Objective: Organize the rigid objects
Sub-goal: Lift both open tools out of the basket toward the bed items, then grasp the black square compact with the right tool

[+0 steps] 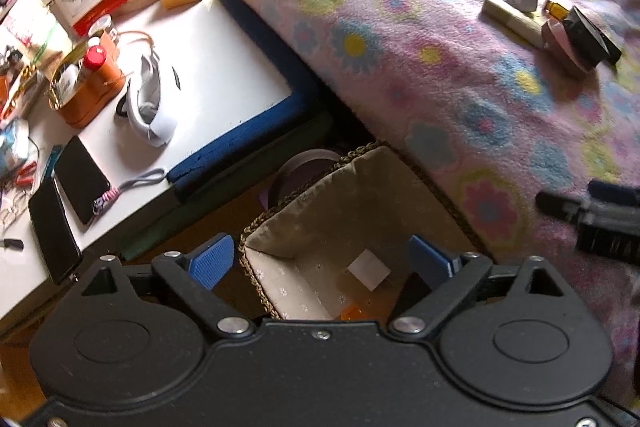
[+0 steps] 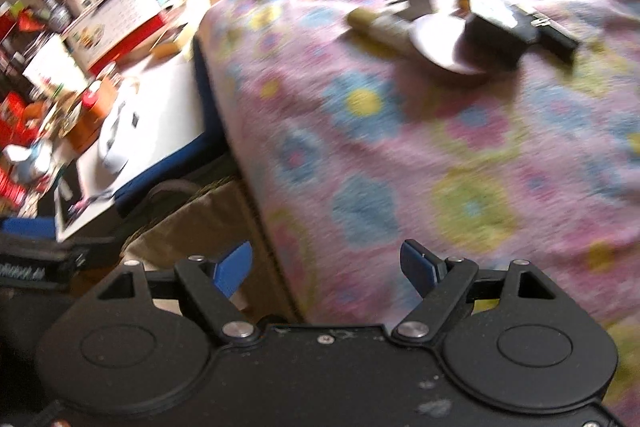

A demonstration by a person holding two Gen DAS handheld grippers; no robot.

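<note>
1. Left wrist view: left gripper (image 1: 320, 261), jaws apart and empty, above woven fabric-lined basket (image 1: 280, 223); small white cube (image 1: 369, 269) inside.
2. Send right gripper (image 2: 326, 269), jaws apart and empty, toward black box (image 2: 496, 27) beyond basket on floral blanket (image 2: 360, 147).

The right gripper (image 2: 326, 273), fingers (image 2: 234, 269) apart and empty, hangs over a floral blanket (image 2: 400, 155). A blurred cluster of small objects (image 2: 460, 27) lies beyond.

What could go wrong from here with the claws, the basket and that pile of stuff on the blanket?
1. The remaining items lie touching in a heap on the soft blanket; gripping one may drag or roll its neighbours.
2. The basket sits low beside the blanket's edge, so a nudged item could fall past it.
3. The left claw, open over the basket, is close to the right claw; they might collide.
</note>
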